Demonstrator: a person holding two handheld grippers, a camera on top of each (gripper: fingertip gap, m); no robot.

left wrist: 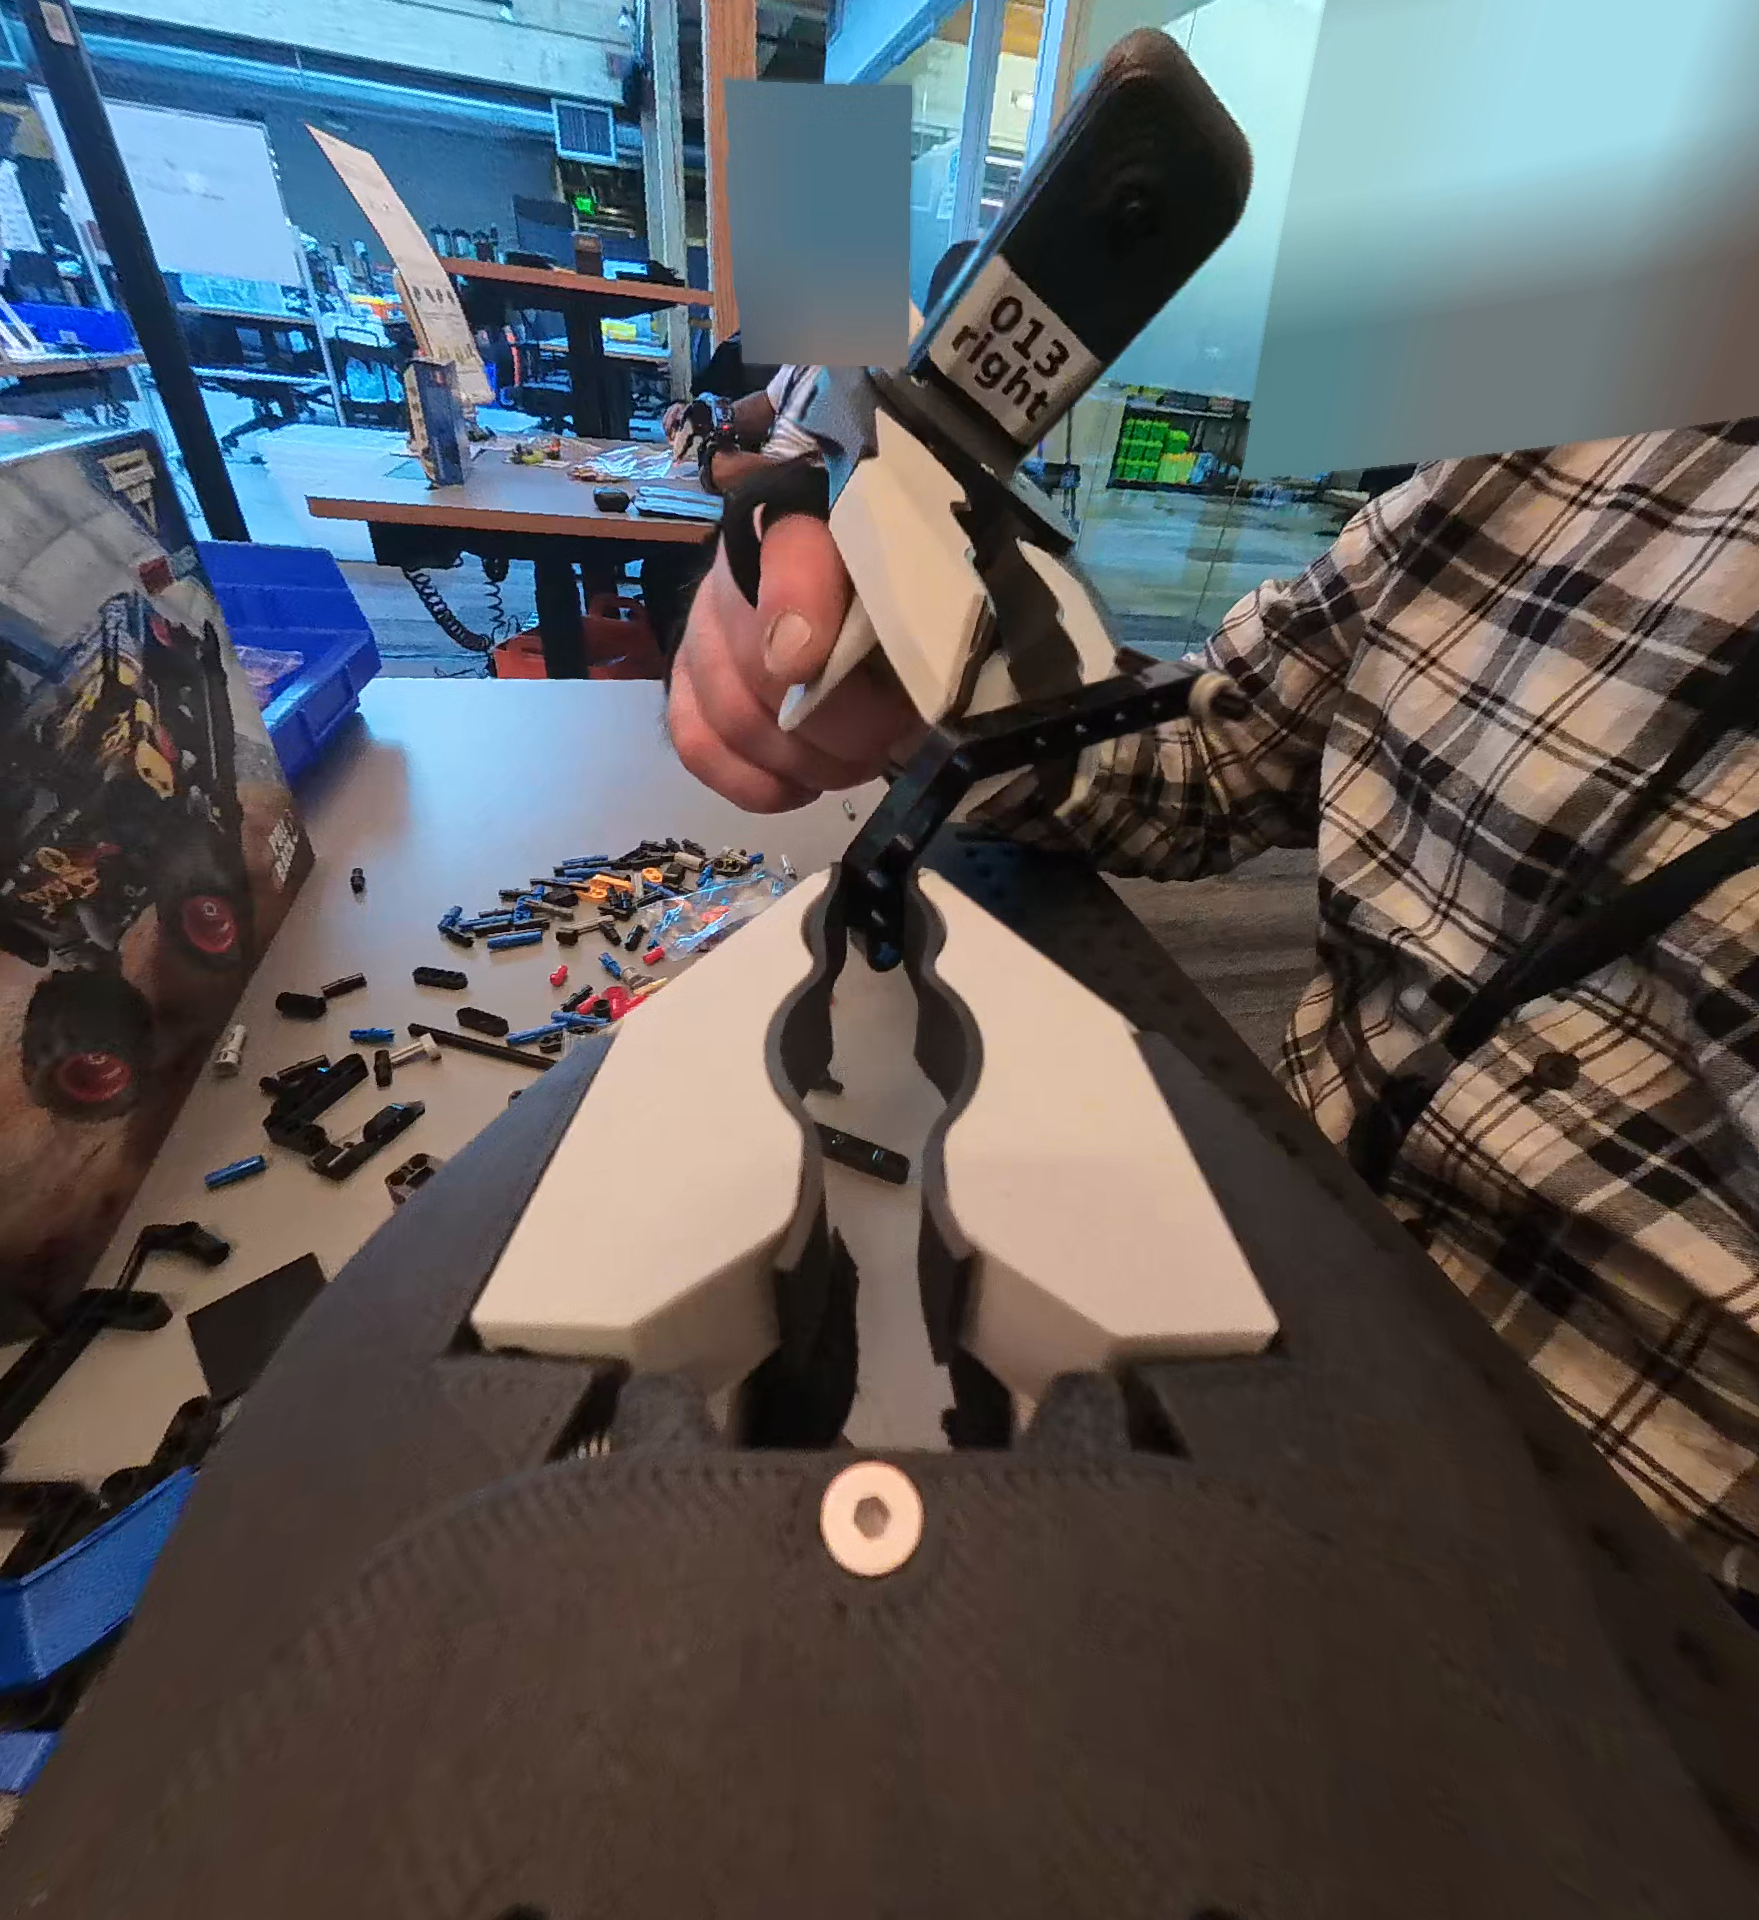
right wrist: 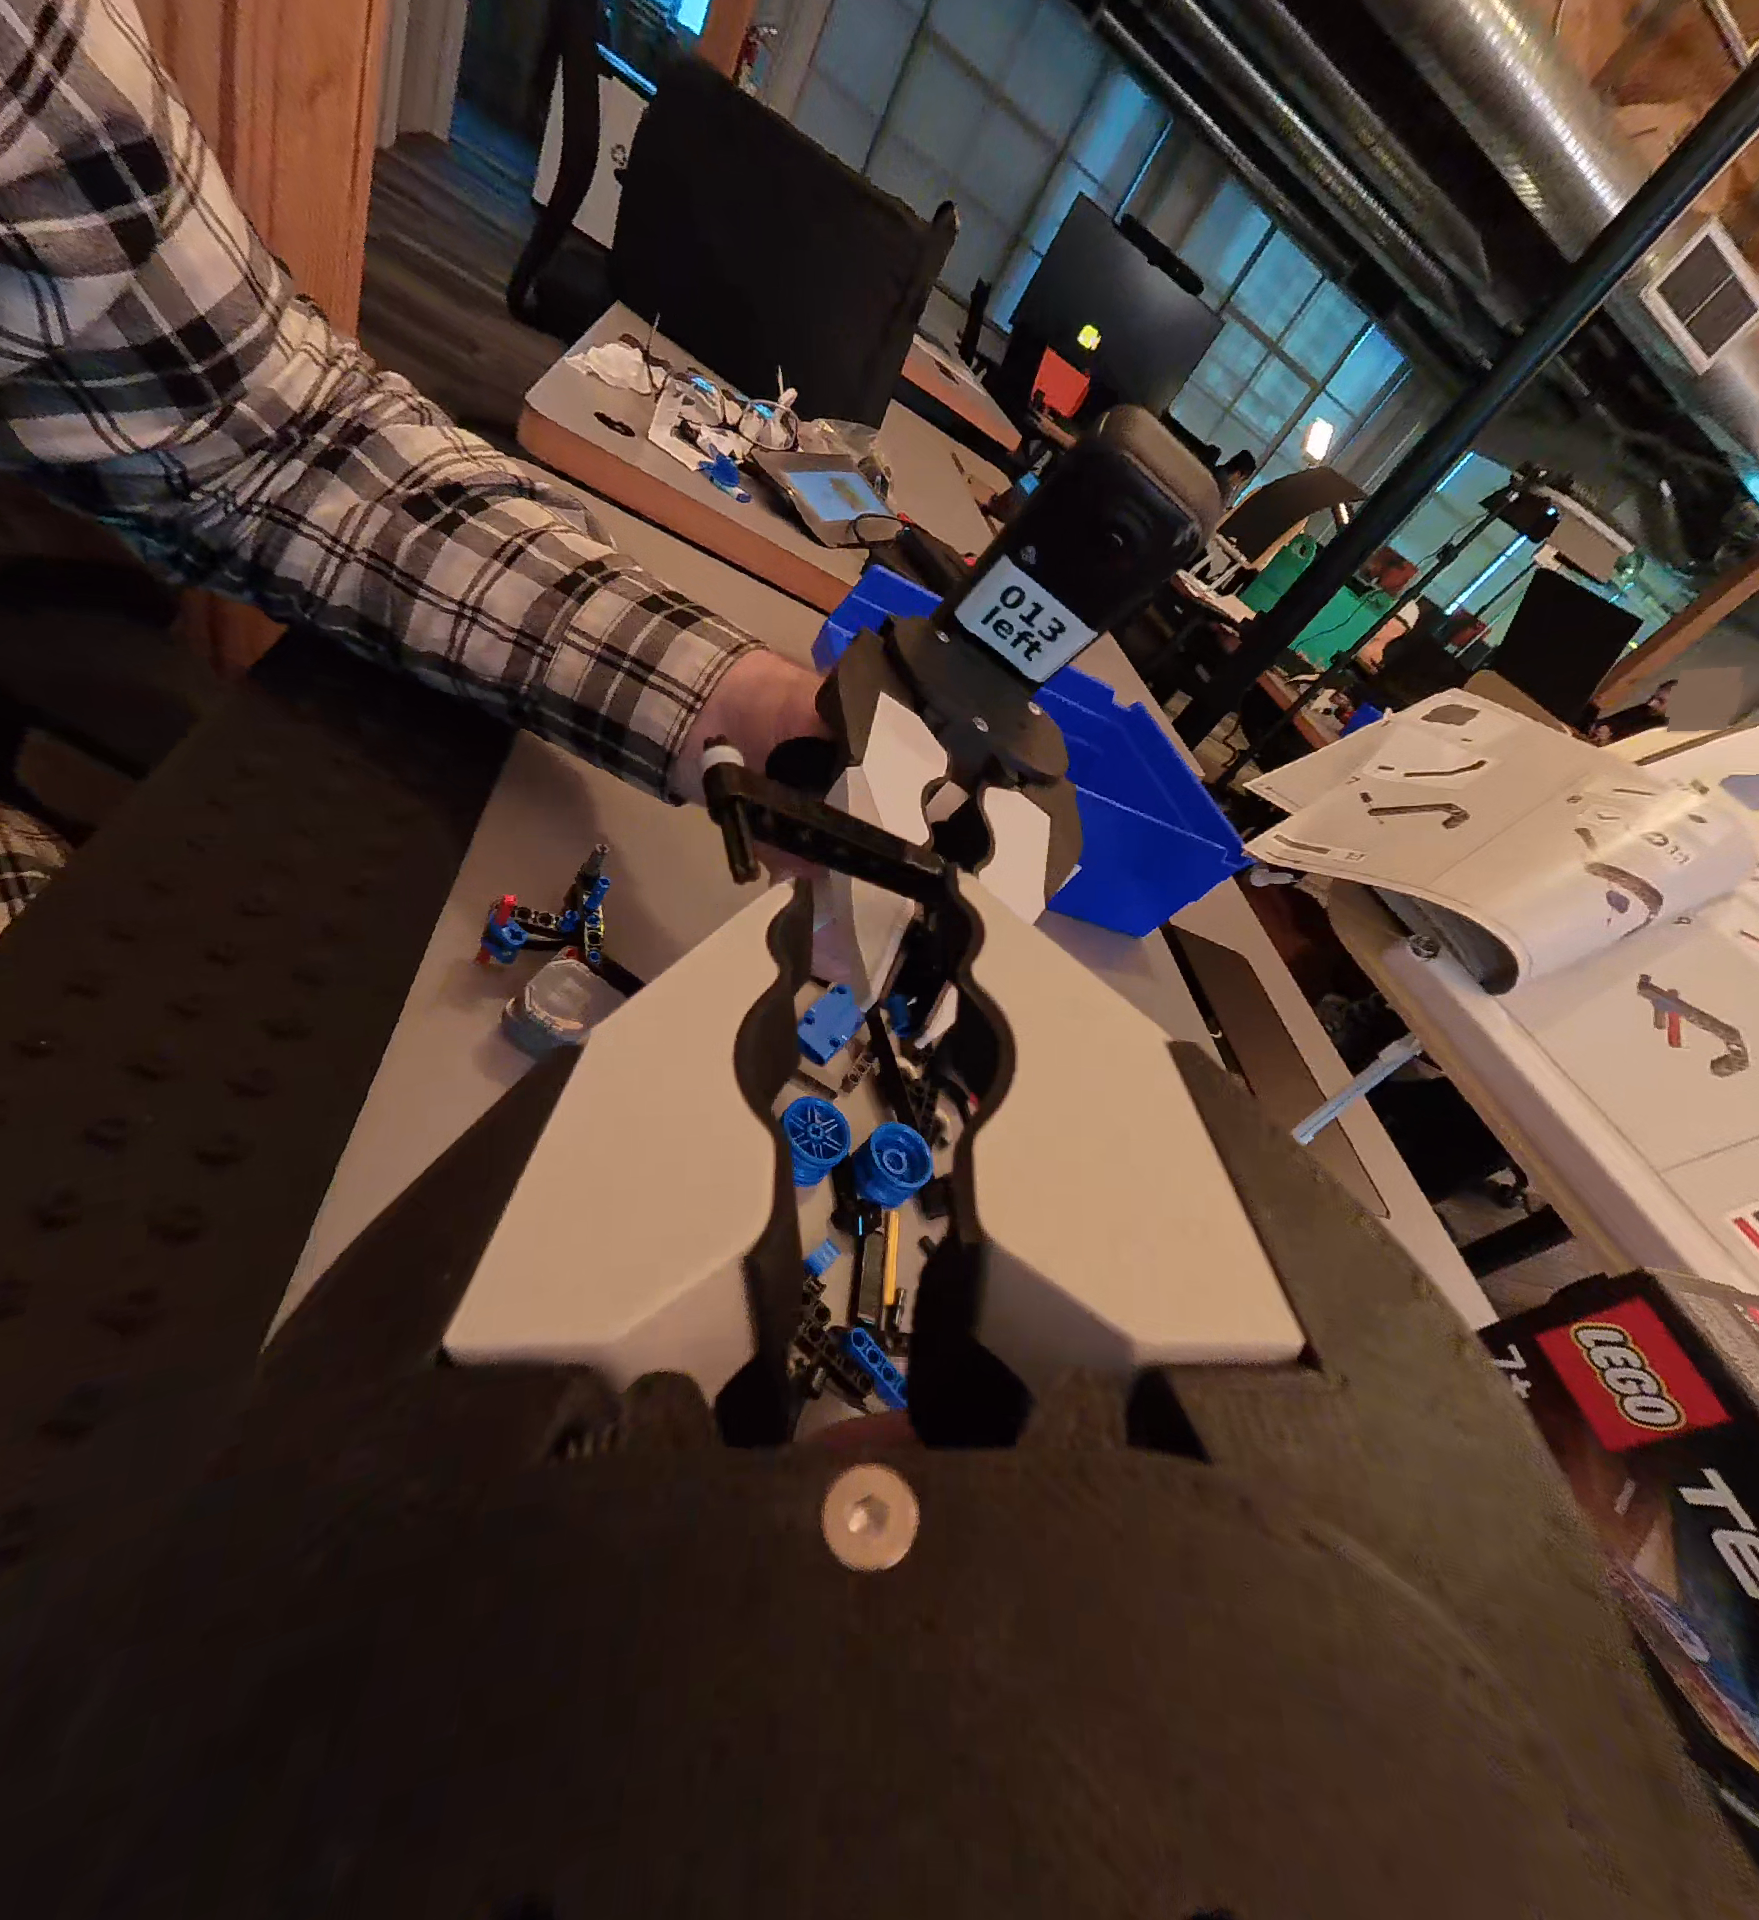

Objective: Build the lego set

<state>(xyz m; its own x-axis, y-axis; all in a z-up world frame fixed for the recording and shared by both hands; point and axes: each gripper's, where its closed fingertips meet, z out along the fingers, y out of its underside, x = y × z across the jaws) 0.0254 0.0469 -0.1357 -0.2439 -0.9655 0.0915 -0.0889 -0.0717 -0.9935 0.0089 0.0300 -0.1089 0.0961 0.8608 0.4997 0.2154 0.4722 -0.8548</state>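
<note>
Both grippers, left gripper [left wrist: 875, 914] and right gripper [right wrist: 880, 883], clamp narrow jaws on the bent black beam [left wrist: 968, 758], steadying it above the table [left wrist: 501, 769] for assembly.

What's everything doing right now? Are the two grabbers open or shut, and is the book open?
left gripper: shut on the black bent beam
right gripper: shut on the same beam
black bent beam: held up off the table, whitish pin in one end
instruction booklet: open
blue wheels: loose on the table, not attached
small pieces: scattered, unbuilt
set box: standing upright
</note>
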